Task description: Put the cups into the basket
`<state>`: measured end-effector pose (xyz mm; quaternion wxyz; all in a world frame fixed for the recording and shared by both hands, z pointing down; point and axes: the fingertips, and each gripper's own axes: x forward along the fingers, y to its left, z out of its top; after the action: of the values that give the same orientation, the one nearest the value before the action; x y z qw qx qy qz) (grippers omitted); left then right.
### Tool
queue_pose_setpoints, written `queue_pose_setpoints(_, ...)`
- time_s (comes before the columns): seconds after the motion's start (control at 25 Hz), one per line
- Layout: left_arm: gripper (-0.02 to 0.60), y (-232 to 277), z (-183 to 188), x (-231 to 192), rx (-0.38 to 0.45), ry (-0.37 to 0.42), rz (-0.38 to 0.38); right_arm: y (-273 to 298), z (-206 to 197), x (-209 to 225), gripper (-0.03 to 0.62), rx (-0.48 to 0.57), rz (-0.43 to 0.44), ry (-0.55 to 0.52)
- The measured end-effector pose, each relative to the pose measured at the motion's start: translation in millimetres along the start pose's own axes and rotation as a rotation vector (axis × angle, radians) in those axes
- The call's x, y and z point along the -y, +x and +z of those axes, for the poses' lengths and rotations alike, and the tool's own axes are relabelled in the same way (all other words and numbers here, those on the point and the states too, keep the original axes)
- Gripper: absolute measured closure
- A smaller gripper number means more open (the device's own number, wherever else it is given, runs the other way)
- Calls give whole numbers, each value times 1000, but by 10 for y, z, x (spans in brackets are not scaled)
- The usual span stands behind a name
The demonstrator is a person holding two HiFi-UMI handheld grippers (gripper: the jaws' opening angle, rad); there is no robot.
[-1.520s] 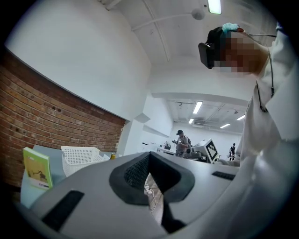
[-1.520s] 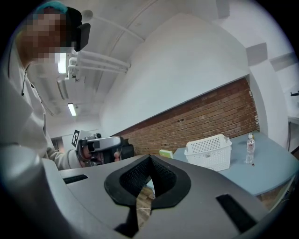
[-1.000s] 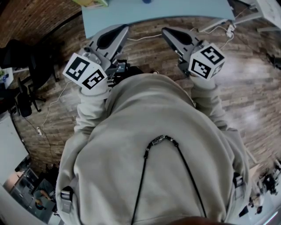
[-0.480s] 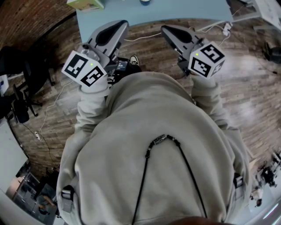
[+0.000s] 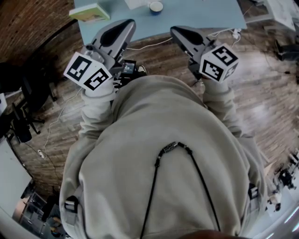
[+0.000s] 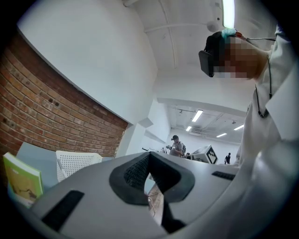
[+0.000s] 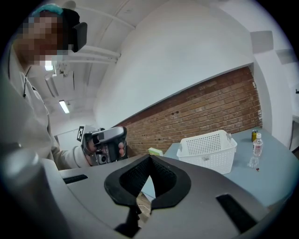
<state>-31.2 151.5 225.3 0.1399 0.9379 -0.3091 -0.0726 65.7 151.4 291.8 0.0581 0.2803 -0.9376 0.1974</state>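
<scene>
Both grippers are held up in front of the person's chest, short of the light blue table [image 5: 205, 14]. My left gripper [image 5: 127, 24] is shut with nothing in it; its pads meet at the tips [image 6: 149, 156]. My right gripper [image 5: 175, 31] is shut and empty too, with its pads [image 7: 149, 160] touching. One white cup with a blue inside [image 5: 156, 6] stands on the table ahead. The white perforated basket [image 7: 208, 151] sits on the table, also seen as the basket [image 6: 77, 163] in the left gripper view. In the right gripper view a hand holds the left gripper [image 7: 104, 144].
A green book [image 5: 89, 12] lies at the table's left corner, the same book [image 6: 20, 180] standing out in the left gripper view. A clear bottle [image 7: 255, 149] and a can [image 7: 254, 135] stand right of the basket. Cables run over the wooden floor [image 5: 154, 51]. Brick wall behind.
The head view has tipped forward: more of the table shows, and the cup and book have come into sight. Both grippers stay shut in front of the chest.
</scene>
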Motion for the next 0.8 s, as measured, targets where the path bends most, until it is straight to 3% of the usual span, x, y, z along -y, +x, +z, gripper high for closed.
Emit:
queue_pose_setpoints(0.4, 583, 128, 103, -733, -8, -56, -85, 534, 146, 243, 580, -36, -88, 26)
queue_pose_setpoints(0.8, 583, 151, 76, -1050, -72, -71, -155, 905, 202, 295, 580, -44, -128, 56)
